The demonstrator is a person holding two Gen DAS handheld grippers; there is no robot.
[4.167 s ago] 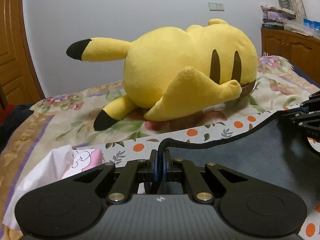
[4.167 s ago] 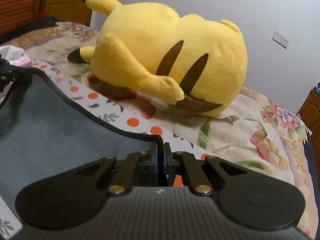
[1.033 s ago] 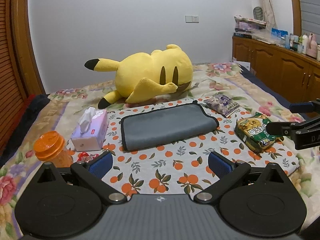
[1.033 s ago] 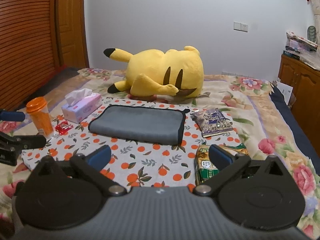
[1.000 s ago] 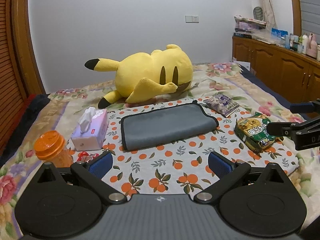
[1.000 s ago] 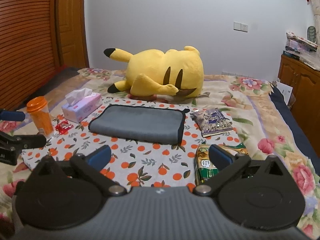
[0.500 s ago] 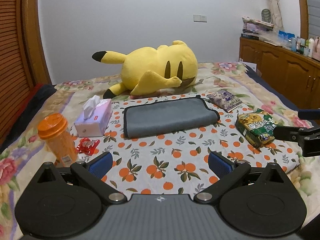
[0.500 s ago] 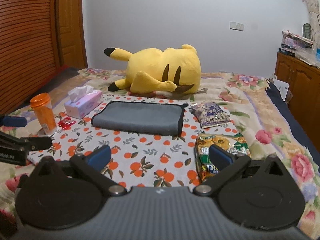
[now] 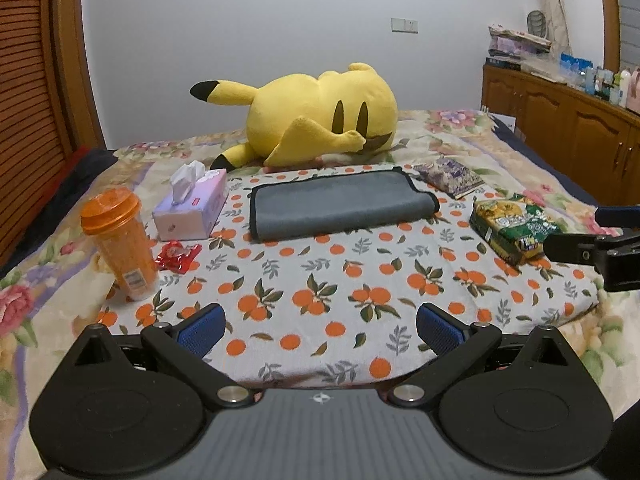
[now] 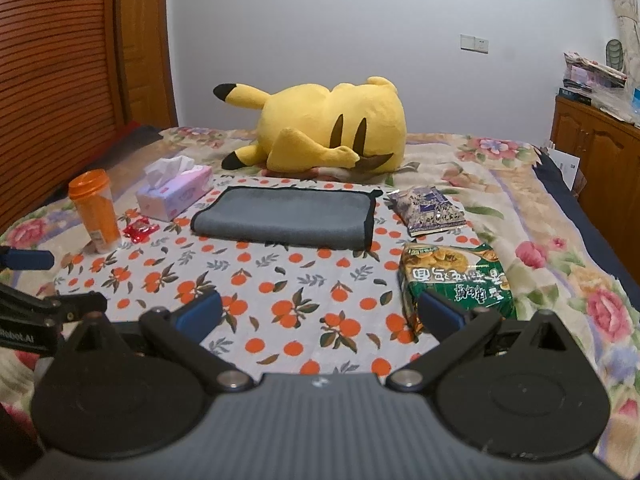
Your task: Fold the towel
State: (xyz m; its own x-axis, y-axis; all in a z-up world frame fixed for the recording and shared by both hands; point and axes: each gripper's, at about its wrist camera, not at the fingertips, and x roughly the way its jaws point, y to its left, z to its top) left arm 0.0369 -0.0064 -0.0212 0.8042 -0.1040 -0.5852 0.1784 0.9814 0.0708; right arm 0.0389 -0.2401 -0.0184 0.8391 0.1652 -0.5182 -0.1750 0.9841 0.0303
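I have drawn both grippers back: left [image 9: 320, 326] and right [image 10: 318, 310] spread, holding nothing. The towel [image 9: 340, 204], released seconds ago, lies doubled on the cloth [image 9: 320, 280] before the plush [image 9: 320, 116]. Fold judged done.

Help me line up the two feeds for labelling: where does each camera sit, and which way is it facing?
Left wrist: rides the left gripper, facing across the bed toward the folded grey towel and yellow plush; own open fingers below, right gripper at the right edge.
Right wrist: rides the right gripper, facing the same way; own open fingers below, left gripper at the left edge.
Shared: towel, plush, tissue box, orange bottle, green snack bag.
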